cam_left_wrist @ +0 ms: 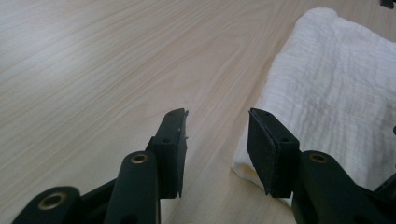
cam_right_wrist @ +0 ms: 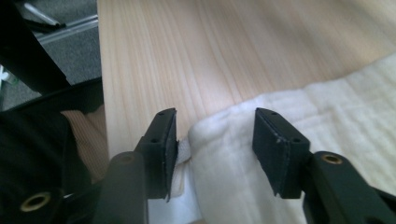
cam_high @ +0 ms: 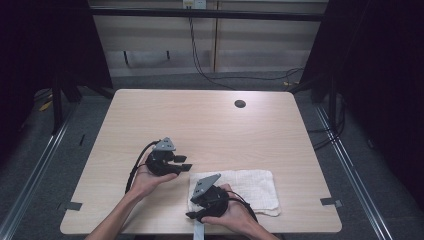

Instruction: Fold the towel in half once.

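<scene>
Table [cam_high: 210, 125] of pale wood takes up most of the high view, with a small dark hole [cam_high: 240, 104] near its far edge and grey floor around it. Cloth [cam_high: 250, 187], white and folded into a rough rectangle, lies flat near the table's near edge, right of centre. The left gripper [cam_high: 184, 163] sits just beside the cloth's left end, held low over bare wood and pointing toward it; in the left gripper view its jaws stand apart with only tabletop between them, and the cloth's corner [cam_left_wrist: 327, 93] lies just past the right-hand jaw. It is released and grips nothing. The right gripper [cam_high: 192, 216] rests over the cloth's near left corner at the table edge. In the right gripper view its jaws stand open astride a raised fold of cloth [cam_right_wrist: 219, 130], the pads not pressing on it.
</scene>
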The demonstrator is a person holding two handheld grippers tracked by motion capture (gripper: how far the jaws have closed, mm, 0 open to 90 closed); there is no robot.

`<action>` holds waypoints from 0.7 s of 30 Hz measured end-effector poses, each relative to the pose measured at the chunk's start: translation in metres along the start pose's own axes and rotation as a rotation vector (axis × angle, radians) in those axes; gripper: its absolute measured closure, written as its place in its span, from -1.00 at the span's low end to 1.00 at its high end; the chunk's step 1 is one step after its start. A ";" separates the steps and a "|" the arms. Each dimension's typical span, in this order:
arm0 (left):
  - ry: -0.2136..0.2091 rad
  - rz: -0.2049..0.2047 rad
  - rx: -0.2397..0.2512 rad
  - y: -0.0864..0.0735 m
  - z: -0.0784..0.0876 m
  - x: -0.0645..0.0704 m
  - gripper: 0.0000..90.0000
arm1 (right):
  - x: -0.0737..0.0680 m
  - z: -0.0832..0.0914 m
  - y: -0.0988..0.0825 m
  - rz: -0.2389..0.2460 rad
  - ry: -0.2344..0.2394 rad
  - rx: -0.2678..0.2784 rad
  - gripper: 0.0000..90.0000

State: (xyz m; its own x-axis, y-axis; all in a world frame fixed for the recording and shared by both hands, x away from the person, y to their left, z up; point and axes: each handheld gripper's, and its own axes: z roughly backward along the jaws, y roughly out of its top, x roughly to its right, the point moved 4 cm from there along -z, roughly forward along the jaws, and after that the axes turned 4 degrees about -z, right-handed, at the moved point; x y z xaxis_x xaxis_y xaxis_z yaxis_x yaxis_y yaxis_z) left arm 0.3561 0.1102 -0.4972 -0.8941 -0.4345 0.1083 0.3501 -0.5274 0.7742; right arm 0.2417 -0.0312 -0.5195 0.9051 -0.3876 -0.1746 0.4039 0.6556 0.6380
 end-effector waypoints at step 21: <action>-0.051 0.009 -0.028 -0.003 -0.009 0.003 0.38 | 0.007 0.000 -0.005 0.053 -0.080 0.027 0.83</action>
State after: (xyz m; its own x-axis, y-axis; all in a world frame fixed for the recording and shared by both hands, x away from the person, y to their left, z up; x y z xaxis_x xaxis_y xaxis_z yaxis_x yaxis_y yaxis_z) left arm 0.3550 0.1043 -0.5048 -0.9037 -0.4020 0.1472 0.3651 -0.5440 0.7555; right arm 0.2458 -0.0374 -0.5236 0.9110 -0.4045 -0.0804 0.3514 0.6593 0.6647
